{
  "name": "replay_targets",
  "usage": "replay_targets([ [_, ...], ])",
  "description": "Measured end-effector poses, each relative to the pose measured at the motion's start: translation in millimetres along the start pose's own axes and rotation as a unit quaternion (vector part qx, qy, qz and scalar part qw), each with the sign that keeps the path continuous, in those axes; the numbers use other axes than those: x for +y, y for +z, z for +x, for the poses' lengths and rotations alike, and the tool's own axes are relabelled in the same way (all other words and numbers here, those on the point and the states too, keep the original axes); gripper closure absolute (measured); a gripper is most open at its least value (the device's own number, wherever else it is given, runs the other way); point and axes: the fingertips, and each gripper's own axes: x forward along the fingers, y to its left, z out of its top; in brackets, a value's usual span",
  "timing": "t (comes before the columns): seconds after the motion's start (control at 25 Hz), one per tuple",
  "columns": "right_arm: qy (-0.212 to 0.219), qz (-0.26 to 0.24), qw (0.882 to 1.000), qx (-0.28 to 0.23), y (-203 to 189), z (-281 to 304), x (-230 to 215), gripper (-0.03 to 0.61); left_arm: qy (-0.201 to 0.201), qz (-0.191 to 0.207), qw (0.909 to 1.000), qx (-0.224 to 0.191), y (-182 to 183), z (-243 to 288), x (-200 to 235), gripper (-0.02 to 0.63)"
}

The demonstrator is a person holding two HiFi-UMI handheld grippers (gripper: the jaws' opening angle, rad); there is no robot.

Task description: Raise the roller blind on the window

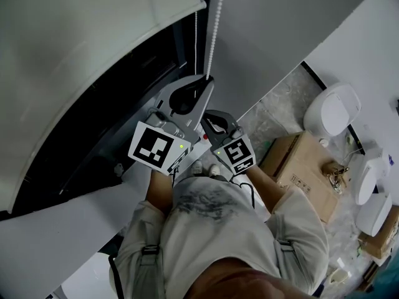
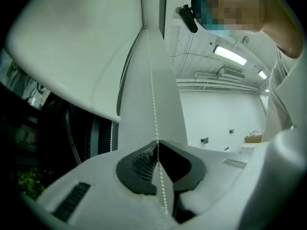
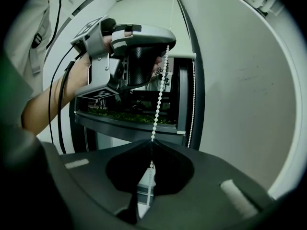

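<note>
Speckled floor [image 1: 283,101] below, and the smooth white roller blind [image 1: 87,30] covers the top of the dark window [image 1: 93,126]. Beside it hangs the beaded chain [image 1: 215,23] — left gripper [image 2: 157,142] pinches it higher up, right gripper [image 3: 151,142] is clamped on it lower.

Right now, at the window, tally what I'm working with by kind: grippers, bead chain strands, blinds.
Grippers: 2, left gripper and right gripper, both shut on the held strand
Bead chain strands: 2, the held strand and the free strand
Roller blind: 1
Total: 5
</note>
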Motion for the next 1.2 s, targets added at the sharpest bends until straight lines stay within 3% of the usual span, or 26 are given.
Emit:
replay_targets([
  [0.24, -0.003, 0.001, 1.000, 0.002, -3.1, 0.9, -2.1, 0.569, -0.007, 0.005, 0.9999, 0.012, -3.4, 0.0, -5.7, 0.603],
  [1.2, 0.004, 0.014, 0.997, 0.081, -82.3, 6.3, 4.7, 0.569, -0.006, -0.058, 0.9957, 0.072, -82.6, -14.1, -10.1, 0.603],
])
